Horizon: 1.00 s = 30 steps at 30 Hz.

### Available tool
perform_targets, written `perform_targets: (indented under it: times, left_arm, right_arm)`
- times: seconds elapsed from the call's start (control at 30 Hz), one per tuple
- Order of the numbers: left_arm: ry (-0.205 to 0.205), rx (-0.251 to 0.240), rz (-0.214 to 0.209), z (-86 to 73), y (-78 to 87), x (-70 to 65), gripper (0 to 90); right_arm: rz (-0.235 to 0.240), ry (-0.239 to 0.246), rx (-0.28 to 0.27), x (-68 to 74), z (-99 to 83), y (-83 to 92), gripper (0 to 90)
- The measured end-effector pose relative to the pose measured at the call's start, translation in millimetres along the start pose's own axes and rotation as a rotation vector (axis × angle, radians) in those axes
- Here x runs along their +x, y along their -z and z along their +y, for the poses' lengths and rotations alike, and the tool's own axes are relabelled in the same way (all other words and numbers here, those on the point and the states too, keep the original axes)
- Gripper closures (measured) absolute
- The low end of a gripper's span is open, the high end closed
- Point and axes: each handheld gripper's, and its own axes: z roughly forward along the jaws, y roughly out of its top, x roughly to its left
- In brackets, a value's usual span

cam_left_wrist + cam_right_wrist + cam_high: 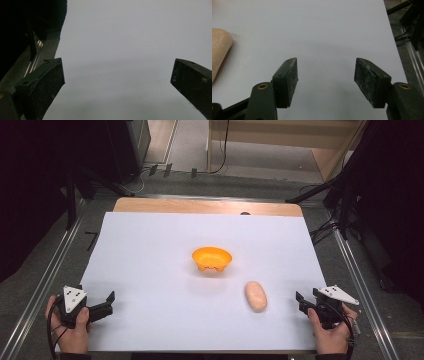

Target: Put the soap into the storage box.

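At the counter's [200, 206] near edge, the left hand-held gripper [111, 301] and right hand-held gripper [299, 301] rest released, jaws apart, grasping nothing. Between them lies smooth white sheet [150, 265]. The matte, oblong bread roll [255, 296] lies near the right one; farther in, a glossy orange bowl [212, 259].

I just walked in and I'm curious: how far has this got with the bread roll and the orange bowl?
Nothing looks done yet. The bread roll lies on the white sheet, apart from the orange bowl, which looks empty. Nothing is in hand: the right gripper beside the roll and the left gripper at the near left edge both stand open, holding nothing. Probably everything remains: grasping the roll and placing it.
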Motion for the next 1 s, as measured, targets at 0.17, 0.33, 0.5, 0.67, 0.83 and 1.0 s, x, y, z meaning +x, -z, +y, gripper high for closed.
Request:
perform_targets:
  times: [0.17, 0.33, 0.5, 0.67, 0.83, 1.0]
  left_arm:
    - [0.003, 0.007, -0.006, 0.3, -0.5, 0.4, 0.0]
    - [-0.001, 0.006, -0.002, 0.3, -0.5, 0.0, 0.0]
    - [-0.001, 0.001, -0.001, -0.1, -0.1, 0.0, 0.0]
    - [-0.003, -0.001, 0.011, -0.3, -0.1, -0.9, 0.0]
    - [-0.015, 0.007, 0.021, -0.1, -0.5, -2.2, 0.0]
    - [-0.012, 0.006, 0.018, -0.1, -0.4, -1.7, 0.0]
  right_arm:
    - [-0.057, 0.067, 0.030, 7.0, 3.2, -5.0, 34.8]
    - [-0.052, 0.069, 0.049, 8.3, 6.3, -3.7, 33.9]
    - [0.011, 0.074, 0.052, 13.4, 11.4, 1.4, 37.2]
    - [0.036, 0.084, 0.122, 17.6, 18.4, 2.7, 31.8]
    - [0.072, 0.075, 0.167, 26.2, 24.0, 2.4, 30.5]
    - [0.102, 0.086, 0.174, 33.3, 32.0, 0.9, 24.4]
